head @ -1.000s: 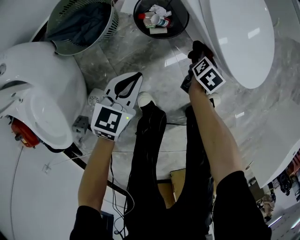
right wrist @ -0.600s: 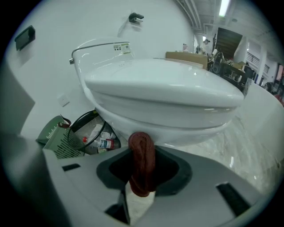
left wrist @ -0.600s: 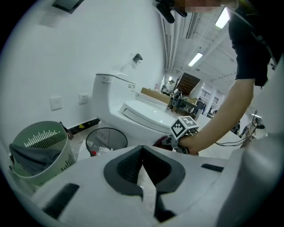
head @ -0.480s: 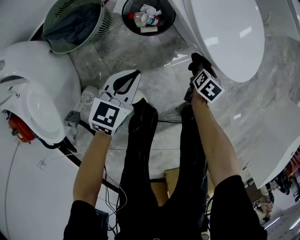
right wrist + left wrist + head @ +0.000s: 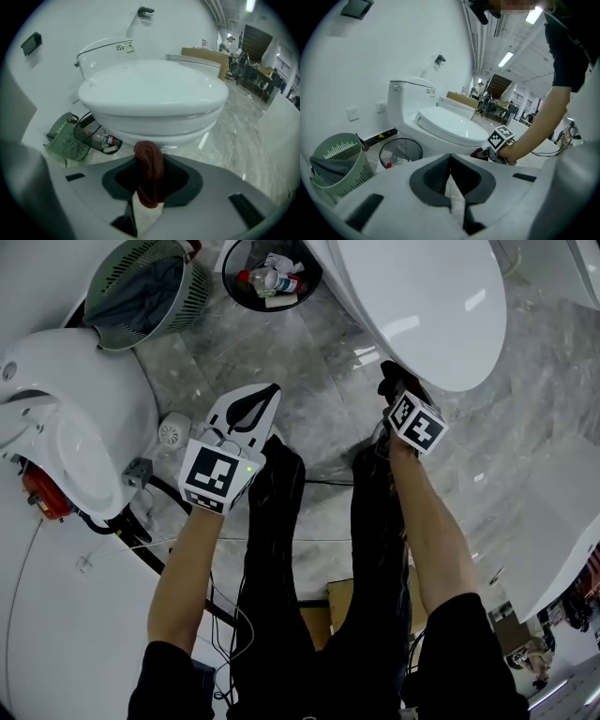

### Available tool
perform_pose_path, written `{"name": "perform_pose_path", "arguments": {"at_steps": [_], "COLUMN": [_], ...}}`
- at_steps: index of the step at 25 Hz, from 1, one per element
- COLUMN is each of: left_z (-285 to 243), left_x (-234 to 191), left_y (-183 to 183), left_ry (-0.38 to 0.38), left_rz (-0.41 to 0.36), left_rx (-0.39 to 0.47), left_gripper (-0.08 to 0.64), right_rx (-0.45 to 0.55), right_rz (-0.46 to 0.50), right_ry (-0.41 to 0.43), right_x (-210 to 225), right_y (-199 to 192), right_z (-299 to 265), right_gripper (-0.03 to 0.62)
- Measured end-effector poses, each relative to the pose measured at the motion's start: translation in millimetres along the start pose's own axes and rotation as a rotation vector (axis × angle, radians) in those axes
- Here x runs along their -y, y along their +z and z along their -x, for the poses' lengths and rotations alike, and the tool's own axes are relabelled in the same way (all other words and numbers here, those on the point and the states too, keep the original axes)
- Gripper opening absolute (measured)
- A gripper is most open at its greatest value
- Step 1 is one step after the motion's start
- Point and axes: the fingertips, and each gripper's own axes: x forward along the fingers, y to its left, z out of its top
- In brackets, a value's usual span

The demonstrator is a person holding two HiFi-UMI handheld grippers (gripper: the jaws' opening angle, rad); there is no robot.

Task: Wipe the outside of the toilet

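Head view looks down on the toilet (image 5: 422, 306) at top right, lid down. The right gripper (image 5: 392, 381) sits just off its front edge, and the left gripper (image 5: 275, 390) hangs over the marble floor (image 5: 328, 418), well apart from the bowl. Between the two arms the person's legs (image 5: 281, 549) in black trousers cover much of the floor. A wire bin (image 5: 272, 273) of rubbish stands beside the toilet, with a green basket (image 5: 141, 292) farther left. A second white fixture (image 5: 66, 418) fills the left edge, with cables trailing under it.

Right gripper view shows what the head view hardly does: the jaws are clamped on a dark red cloth (image 5: 149, 173), which stands up between them just below the front of the bowl (image 5: 154, 89). Whether cloth and bowl touch cannot be told. Bin (image 5: 96, 133) and basket (image 5: 68, 136) lie to the left.

Left gripper view shows its jaws closed tip to tip on nothing. Beyond them the toilet is seen from the side (image 5: 450, 124), with the right gripper's marker cube (image 5: 501, 137) at the bowl's front, wall sockets (image 5: 352, 113) and an open hall behind.
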Motion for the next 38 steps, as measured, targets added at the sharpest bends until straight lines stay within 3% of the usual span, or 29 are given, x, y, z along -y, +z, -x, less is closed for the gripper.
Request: {"name": "perform_pose_path", "arguments": {"at_steps": [7,9,13,17,19,29,32,38], "left_z": [-18.7,-26.1,-42.8,-61.0,-65.3,-61.4,-56.0,-30.1], "left_x": [37.5,49.7,71.2,93.2,101.3,169.1,196.3,232.4], "left_y": [12.9,18.5,33.3,48.5,61.7,166.6,195.1,279.5], "left_ry": [0.007,0.006,0.006,0.006,0.021,0.178,0.171,0.183], "left_rz": [0.013,0.014,0.013,-0.008,-0.007,0.104,0.131,0.068], "left_rx": [-0.01,-0.014,-0.015,-0.017,-0.014,0.045,0.014,0.039], "left_gripper": [0.0,0.0,0.0,0.0,0.0,0.0,0.0,0.0], "right_rx": [-0.033,-0.038,-0.031,0.006,-0.004,-0.055,-0.039,0.006], "right_rz": [-0.007,-0.005,0.099,0.053,0.075,0.334,0.338,0.336], "right_ry": [-0.021,-0.004,0.07,0.066,0.065,0.16,0.191,0.269], "right_x": [73.7,94.2,114.2,143.7,152.8,219.2,227.9,212.3], "right_y": [6.8,15.8,33.0,49.1,56.4,96.9,106.2,156.9], "right_z": [6.2,6.4,5.9,10.7,17.5,118.8,163.8,248.3], "right_gripper": [0.109,0.109,0.109,0.109,0.109,0.112,0.112,0.114]}}
